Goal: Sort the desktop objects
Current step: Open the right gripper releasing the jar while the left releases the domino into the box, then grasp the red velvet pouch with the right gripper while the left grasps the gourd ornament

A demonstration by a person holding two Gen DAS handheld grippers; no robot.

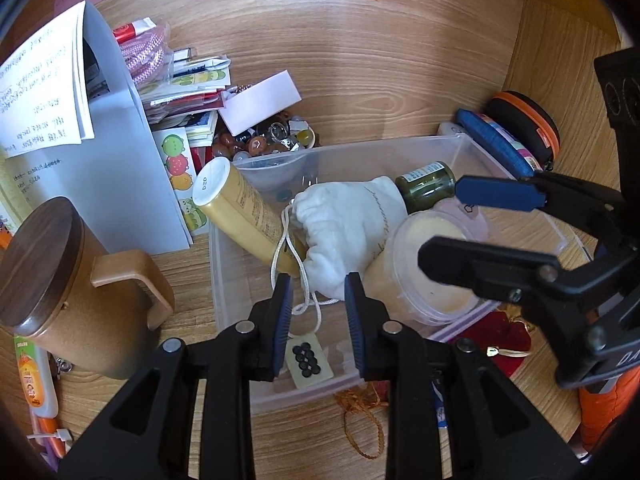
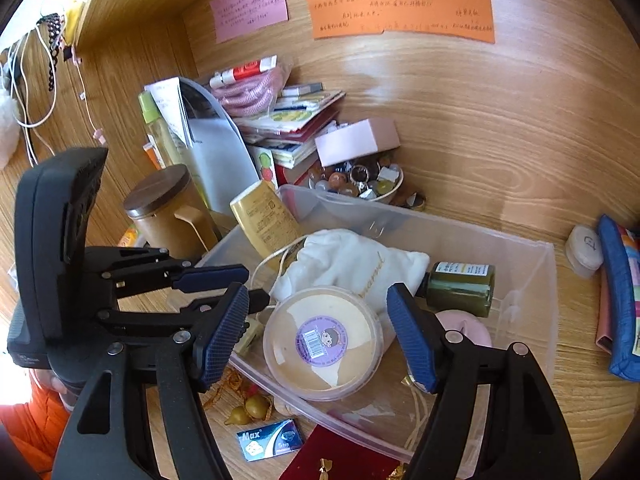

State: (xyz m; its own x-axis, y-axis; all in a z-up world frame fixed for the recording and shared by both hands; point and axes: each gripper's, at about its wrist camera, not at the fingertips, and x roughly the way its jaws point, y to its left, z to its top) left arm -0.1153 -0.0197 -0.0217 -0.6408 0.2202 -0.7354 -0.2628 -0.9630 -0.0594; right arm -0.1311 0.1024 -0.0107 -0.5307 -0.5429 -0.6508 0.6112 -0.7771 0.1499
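Left tool (image 1: 318, 312) hangs released over the clear bin (image 1: 400, 148), white pouch (image 1: 348, 224) just ahead between its fingers. Right tool (image 2: 320, 328), also released, straddles the round tub (image 2: 322, 342) beside it.

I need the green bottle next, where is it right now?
The green bottle lies on its side in the clear bin, at its far right, next to the white pouch and behind the round tub.
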